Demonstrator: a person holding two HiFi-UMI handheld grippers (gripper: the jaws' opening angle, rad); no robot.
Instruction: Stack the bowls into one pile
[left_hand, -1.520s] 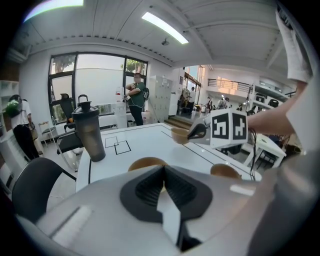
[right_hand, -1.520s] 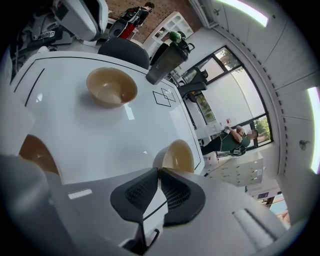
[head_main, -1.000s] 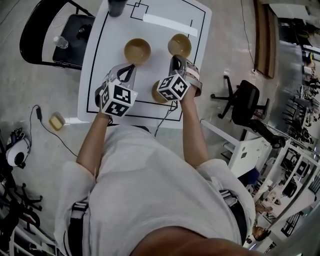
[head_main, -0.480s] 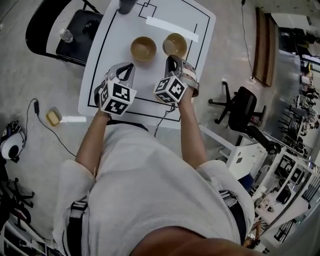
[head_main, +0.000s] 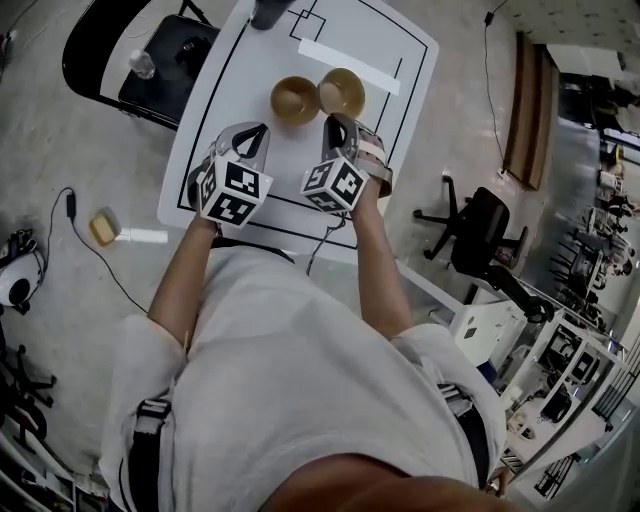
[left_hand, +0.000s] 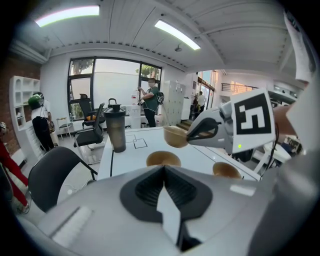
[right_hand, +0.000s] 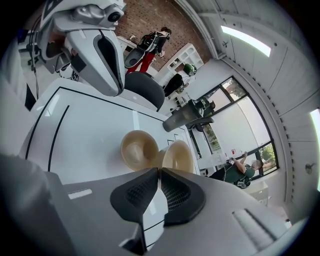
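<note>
Right claw (right_hand: 158, 171) pinches the rim of a tan bowl (right_hand: 179, 154) with its jaws narrow, holding it raised off the white tabletop (head_main: 390, 110). It hangs just beside a second bowl (right_hand: 137, 149), which sits upright on the tabletop. A third bowl (left_hand: 226, 170) sits nearer the person, apart from the other two. Left claw (left_hand: 164, 169) is closed tight with nothing in it and hovers beside the right one over the near part of the tabletop. A dark shaker (left_hand: 116, 130) stands at the far edge. A black chair (head_main: 150, 60) is off to the left.
</note>
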